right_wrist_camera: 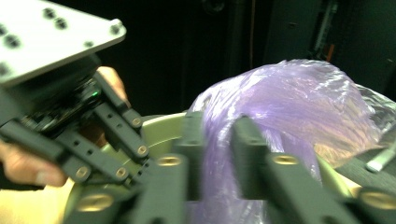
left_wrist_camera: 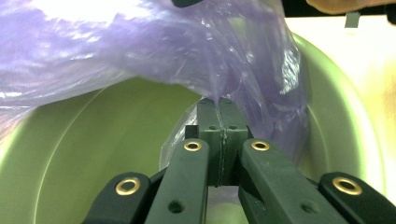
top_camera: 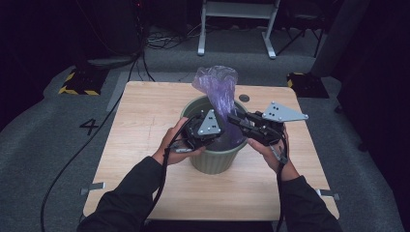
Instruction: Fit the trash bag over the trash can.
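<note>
Purple plastic bin liner [top_camera: 218,92], translucent and crumpled, rising from a pale green waste bin [top_camera: 212,159] at the centre of a light wooden table [top_camera: 140,145]. Left gripper [left_wrist_camera: 217,112]: jaws closed together, pinching a fold of the liner inside the bin. Right gripper [right_wrist_camera: 215,140]: jaws narrowly parted, liner film between them, no firm grip evident.
</note>
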Demonstrator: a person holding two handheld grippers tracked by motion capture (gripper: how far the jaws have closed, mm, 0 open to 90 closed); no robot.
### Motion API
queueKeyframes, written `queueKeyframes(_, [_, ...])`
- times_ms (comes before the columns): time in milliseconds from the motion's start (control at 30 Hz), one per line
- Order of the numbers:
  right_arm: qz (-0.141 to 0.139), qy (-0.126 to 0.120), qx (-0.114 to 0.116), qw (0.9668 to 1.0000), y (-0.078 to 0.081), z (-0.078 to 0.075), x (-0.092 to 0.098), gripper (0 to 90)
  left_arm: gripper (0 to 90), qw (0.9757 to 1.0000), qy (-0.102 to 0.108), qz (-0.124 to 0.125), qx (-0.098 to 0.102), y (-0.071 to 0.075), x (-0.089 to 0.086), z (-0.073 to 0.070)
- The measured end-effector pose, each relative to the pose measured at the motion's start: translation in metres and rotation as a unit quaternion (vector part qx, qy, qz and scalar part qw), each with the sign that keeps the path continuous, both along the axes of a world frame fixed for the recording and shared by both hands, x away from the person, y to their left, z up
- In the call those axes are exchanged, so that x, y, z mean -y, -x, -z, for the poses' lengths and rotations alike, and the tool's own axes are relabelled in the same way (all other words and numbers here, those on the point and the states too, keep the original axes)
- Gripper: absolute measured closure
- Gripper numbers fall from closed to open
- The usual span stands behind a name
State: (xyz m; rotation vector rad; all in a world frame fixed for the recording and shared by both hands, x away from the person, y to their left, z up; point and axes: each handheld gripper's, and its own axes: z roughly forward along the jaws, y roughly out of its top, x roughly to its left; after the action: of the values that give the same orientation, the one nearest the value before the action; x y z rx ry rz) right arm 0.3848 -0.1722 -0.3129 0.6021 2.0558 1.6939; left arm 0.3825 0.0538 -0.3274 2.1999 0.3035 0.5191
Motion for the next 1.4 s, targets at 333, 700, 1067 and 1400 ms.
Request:
queueKeyframes(333, [-0.022, 0.024, 0.020, 0.9993, 0.008, 0.006, 0.000, 90.0, 49.1, 0.9957, 0.082, -0.011, -0.041, 0.002, -0.021, -0.006])
queueKeyframes(700, [-0.036, 0.047, 0.042, 0.9973, 0.016, 0.013, 0.000, 90.0, 15.8, 0.9824, 0.167, -0.045, -0.070, -0.005, -0.053, -0.015])
queueKeyframes(1067, [-0.061, 0.087, 0.057, 0.9927, 0.024, 0.023, -0.005, 90.0, 30.9, 0.9738, 0.199, -0.066, -0.087, -0.027, -0.045, -0.026])
queueKeyframes(1400, [-0.052, 0.093, 0.054, 0.9928, 0.026, 0.026, -0.002, 85.7, 88.0, 0.9855, 0.147, -0.065, -0.054, -0.027, -0.035, -0.020])
